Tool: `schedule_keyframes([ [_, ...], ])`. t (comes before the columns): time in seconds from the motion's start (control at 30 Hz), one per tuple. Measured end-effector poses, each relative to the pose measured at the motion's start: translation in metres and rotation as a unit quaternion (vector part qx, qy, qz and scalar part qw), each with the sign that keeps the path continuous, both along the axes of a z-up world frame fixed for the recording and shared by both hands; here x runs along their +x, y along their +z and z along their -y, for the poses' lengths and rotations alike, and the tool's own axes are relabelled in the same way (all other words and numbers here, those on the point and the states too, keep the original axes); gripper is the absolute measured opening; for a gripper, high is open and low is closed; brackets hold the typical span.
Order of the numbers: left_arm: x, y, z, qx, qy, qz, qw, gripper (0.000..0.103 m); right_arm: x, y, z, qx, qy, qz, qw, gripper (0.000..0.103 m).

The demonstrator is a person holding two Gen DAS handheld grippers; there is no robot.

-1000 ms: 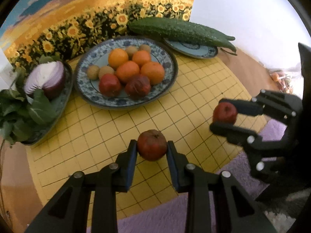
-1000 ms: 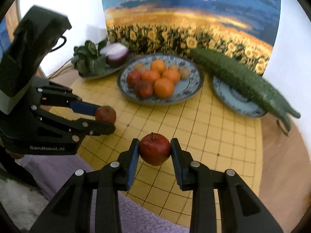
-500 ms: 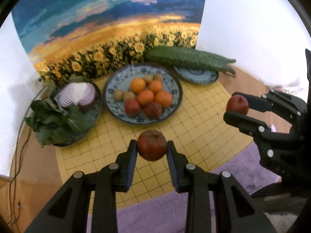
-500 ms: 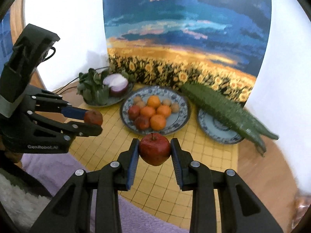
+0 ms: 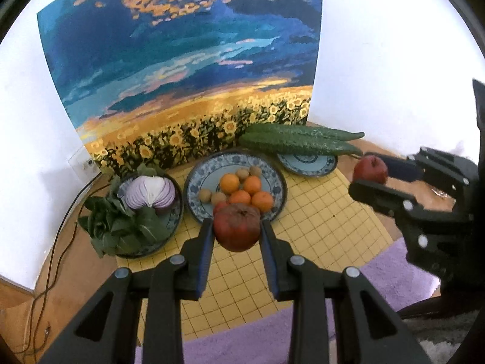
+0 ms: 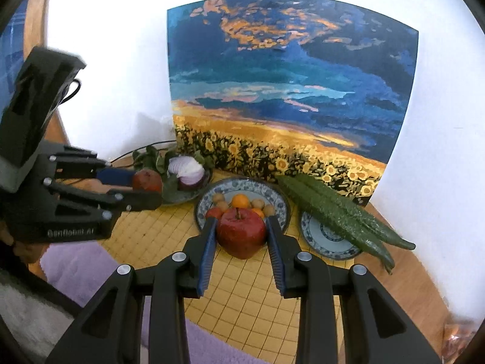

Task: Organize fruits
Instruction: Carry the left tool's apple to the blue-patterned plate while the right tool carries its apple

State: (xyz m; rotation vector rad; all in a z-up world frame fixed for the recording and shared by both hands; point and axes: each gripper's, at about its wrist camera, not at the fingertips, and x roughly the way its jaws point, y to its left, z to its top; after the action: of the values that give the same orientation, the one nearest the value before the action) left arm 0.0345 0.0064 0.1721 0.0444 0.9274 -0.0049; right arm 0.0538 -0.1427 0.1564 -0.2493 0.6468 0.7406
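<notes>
Red apples, one dull (image 5: 237, 227) w/ left gripper (image 5: 236, 236) clamped, one glossy (image 6: 241, 233) w/ right gripper (image 6: 241, 239) clamped.

The left gripper (image 5: 237, 232), a black two-finger tool with ribbed blue pads, was tilted steeply downward, its jaws clamped from either side on a dull, brownish-red round fruit (image 5: 237, 227) that sat between the fingertips. The right gripper (image 6: 241, 233), of the same black build with blue pads, pointed less steeply down and pinched a glossy red apple with a short stem (image 6: 241, 232) in the same way. Each tool appeared in the other's view, off to the side and well apart, fingers aimed roughly the same way. A bit of hand (image 6: 21, 250) showed beneath the left tool's body.
</notes>
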Motion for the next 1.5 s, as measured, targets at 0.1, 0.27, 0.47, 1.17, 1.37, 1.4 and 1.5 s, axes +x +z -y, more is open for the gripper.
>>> schedule_keyframes([
  [0.1, 0.002, -0.003, -0.002, -0.004, 0.001, -0.004, 1.0, 0.031, 0.007, 0.003, -0.001, -0.001, -0.017, -0.011, 1.0, 0.033],
  [0.27, 0.006, -0.007, -0.003, 0.0, 0.002, -0.014, 0.9999, 0.031, 0.015, -0.002, -0.001, 0.007, -0.04, -0.023, 0.999, 0.033],
  [0.47, 0.012, -0.008, -0.004, 0.002, 0.011, -0.003, 0.9999, 0.031, 0.025, -0.019, -0.006, -0.007, -0.051, -0.04, 0.998, 0.033],
  [1.17, 0.03, -0.055, -0.021, -0.079, 0.015, 0.021, 0.9966, 0.031, 0.042, -0.064, -0.027, -0.031, -0.044, -0.031, 0.998, 0.032],
  [1.37, 0.041, -0.073, -0.032, -0.071, 0.054, -0.01, 0.9959, 0.03, 0.06, -0.083, -0.032, -0.013, -0.043, -0.085, 0.995, 0.032],
  [1.4, 0.043, -0.076, -0.033, -0.079, 0.054, -0.013, 0.9954, 0.029, 0.061, -0.086, -0.034, -0.014, -0.042, -0.09, 0.995, 0.032],
  [1.5, 0.045, -0.082, -0.038, -0.083, 0.071, -0.015, 0.9939, 0.029, 0.065, -0.095, -0.036, -0.016, -0.054, -0.099, 0.993, 0.031],
])
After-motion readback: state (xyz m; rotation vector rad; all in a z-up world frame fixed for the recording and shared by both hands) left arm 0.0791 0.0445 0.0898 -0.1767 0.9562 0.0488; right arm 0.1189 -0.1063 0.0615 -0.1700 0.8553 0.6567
